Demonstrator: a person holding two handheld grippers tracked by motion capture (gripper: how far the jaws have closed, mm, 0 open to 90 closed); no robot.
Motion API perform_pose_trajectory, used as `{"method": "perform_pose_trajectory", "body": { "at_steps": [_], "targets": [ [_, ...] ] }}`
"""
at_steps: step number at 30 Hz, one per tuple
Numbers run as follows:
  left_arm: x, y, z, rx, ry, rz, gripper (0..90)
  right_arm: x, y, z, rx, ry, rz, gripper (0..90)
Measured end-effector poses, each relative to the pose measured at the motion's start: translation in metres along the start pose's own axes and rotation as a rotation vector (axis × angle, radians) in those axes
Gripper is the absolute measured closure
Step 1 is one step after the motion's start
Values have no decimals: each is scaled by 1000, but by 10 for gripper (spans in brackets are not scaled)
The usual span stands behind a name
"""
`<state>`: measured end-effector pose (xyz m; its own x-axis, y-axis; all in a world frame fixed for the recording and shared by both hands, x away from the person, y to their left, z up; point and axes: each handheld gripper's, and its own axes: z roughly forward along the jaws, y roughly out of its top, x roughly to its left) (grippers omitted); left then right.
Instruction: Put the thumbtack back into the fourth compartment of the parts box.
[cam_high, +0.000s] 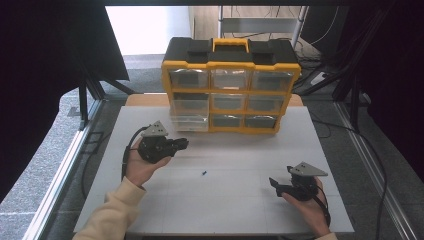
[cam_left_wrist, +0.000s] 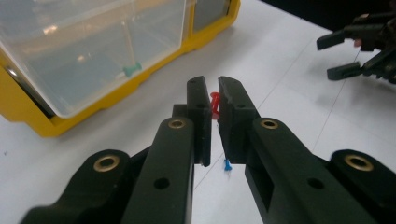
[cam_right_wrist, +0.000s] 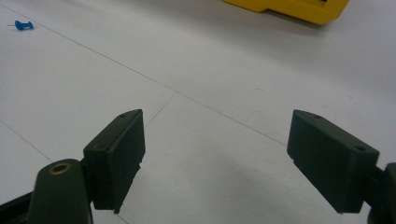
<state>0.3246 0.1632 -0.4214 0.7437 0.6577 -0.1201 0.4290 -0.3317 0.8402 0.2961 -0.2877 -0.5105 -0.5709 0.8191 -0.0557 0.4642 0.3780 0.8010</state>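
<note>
blue pushpin (cam_high: 204, 173), white table (cam_high: 240, 200)

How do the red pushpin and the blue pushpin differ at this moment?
The red pushpin is pinched between the jaws of the left gripper, off the table; the blue pushpin lies loose on the table, touched by neither gripper. The red one is near the organizer's pulled-out drawer; the blue one lies mid-table. Both are small pushpins of similar shape.
</note>
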Motion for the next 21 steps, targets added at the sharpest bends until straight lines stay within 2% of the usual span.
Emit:
{"method": "perform_pose_trajectory", "body": {
  "at_steps": [21],
  "targets": [
    [-4,40,-15,-73,22,44,828,-1,0,-1,-5,3,7,194]
  ]
}}
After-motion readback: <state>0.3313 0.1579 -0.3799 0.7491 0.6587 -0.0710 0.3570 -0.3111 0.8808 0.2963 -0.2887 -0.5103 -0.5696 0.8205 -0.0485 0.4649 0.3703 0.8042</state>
